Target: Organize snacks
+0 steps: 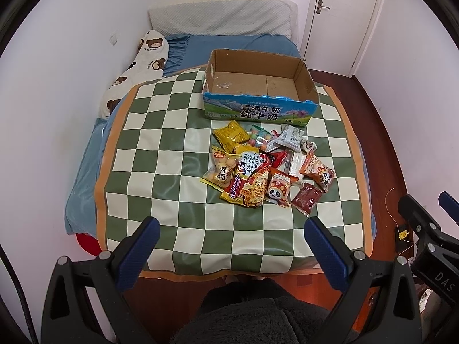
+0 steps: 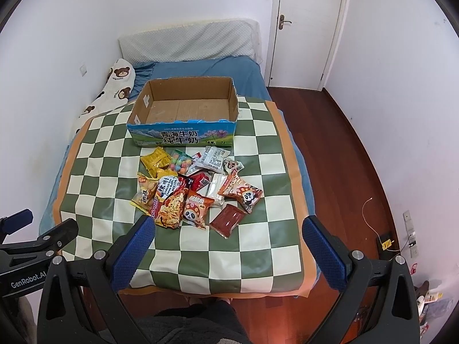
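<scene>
A heap of several snack packets (image 1: 266, 166) (image 2: 198, 189) lies on a green and white checked cloth (image 1: 160, 149) (image 2: 100, 177) spread over a bed. Behind the heap stands an empty cardboard box (image 1: 258, 109) (image 2: 183, 136) with a blue printed front. A dark red packet (image 1: 306, 197) (image 2: 228, 219) is the nearest one, beside a panda packet (image 1: 279, 190) (image 2: 198, 210). My left gripper (image 1: 231, 229) hangs open above the cloth's near edge, holding nothing. My right gripper (image 2: 228, 229) is open too, short of the heap. Each gripper shows at the edge of the other's view.
A blue bed sheet (image 1: 229, 43) and a grey headboard cushion (image 1: 223, 17) lie beyond the box. A bear-print pillow (image 1: 134, 71) rests along the left wall. Red wooden floor (image 2: 344, 157) and a white door (image 2: 307, 28) are to the right. A dark fleece garment (image 1: 252, 315) on a person is below.
</scene>
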